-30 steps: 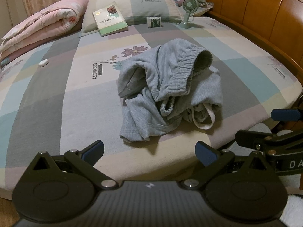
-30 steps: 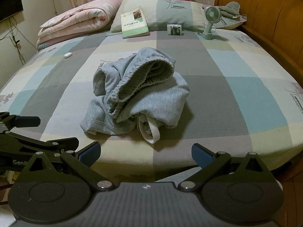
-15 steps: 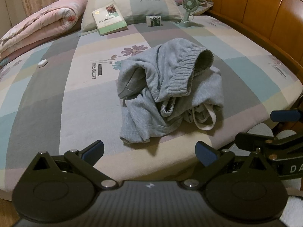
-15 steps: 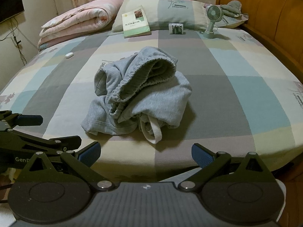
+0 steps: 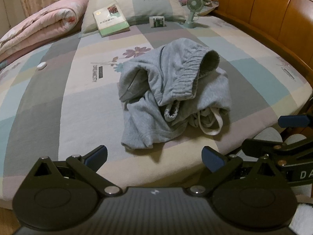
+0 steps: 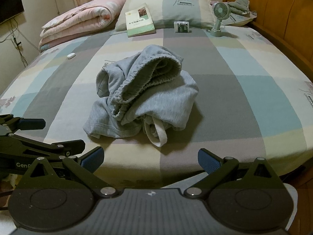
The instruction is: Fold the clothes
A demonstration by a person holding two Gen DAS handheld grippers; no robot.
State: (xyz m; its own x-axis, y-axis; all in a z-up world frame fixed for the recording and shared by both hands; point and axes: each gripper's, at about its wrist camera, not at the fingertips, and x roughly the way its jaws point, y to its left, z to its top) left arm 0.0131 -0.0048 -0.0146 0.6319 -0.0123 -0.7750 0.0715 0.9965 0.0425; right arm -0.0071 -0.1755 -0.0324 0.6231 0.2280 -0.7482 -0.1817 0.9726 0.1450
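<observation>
Ahead of the left gripper (image 5: 154, 156), past its wide-spread empty fingers, a book (image 5: 110, 23), small fan (image 5: 192, 11) and rolled pink quilt (image 5: 39, 29) sit far off; the crumpled grey sweatpants (image 5: 172, 94) lie just ahead, untouched. From the right wrist view, the right gripper (image 6: 150, 157) likewise gapes empty, the soft fleece heap (image 6: 142, 98) straight ahead on the checked bedsheet (image 6: 244, 90), nothing between.

Soft matt grey fleece garment (image 5: 172, 90) on smooth checked cotton sheet (image 5: 58, 107); glossy varnished wooden bedframe (image 5: 273, 17).
</observation>
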